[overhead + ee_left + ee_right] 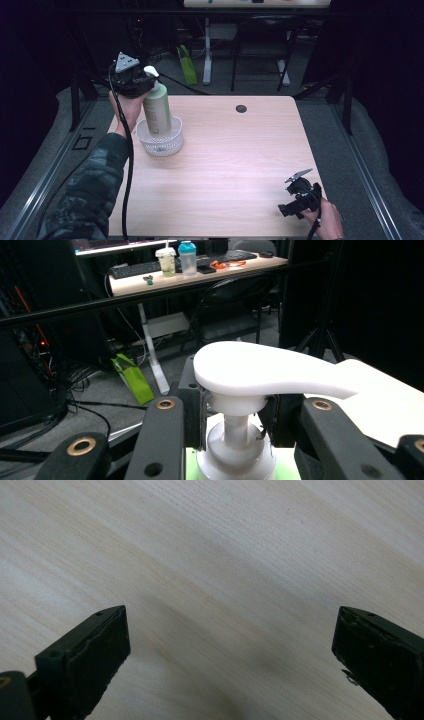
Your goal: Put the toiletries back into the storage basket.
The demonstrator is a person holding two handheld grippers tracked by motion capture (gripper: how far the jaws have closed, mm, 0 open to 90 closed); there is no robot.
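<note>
At the upper left of the high view, the left tool (142, 80) grips the neck of a tall pale-green plastic pump bottle (157, 111) standing in a white perforated round basket (161, 142) on the light wooden counter (235, 165). The left gripper view shows its jaws clamped around the neck under the white pump head (260, 371). In the right gripper view, the right tool (230, 645) is spread wide over bare counter.

I can read no writing anywhere from my seat. The green pump bottle (157, 111) at about ten o'clock on the table carries a pale label patch on its side, but at this size its print is a blur and I can make out no word, brand or number. The cups (166, 261) on the far desk, toward twelve o'clock in the left gripper view, show no lettering I can read either.
</note>
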